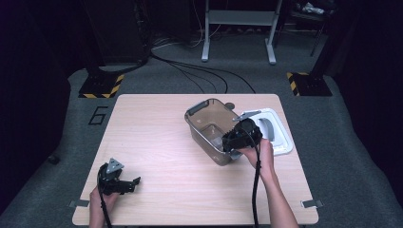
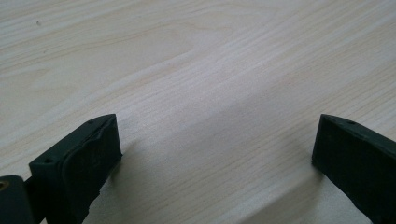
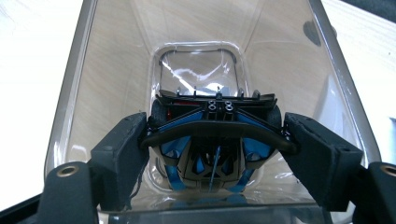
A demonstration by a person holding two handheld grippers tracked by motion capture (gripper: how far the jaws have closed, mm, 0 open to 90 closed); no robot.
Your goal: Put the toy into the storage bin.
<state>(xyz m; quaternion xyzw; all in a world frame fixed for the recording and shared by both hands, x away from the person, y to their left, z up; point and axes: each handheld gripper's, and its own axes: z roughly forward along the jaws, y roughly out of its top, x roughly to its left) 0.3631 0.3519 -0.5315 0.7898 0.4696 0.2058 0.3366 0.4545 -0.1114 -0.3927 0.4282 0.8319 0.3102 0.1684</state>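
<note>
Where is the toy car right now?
In the right gripper view, the toy car sits between the right gripper jaws inside the clear bin, right of table centre.

The pale wood-grain worktop (image 1: 161, 142) carries a clear plastic bin (image 1: 205, 124) toward its far right. Just beside the bin, nearer the right edge, lies a white lid (image 1: 280, 135) (flat, with a grey patch).
</note>
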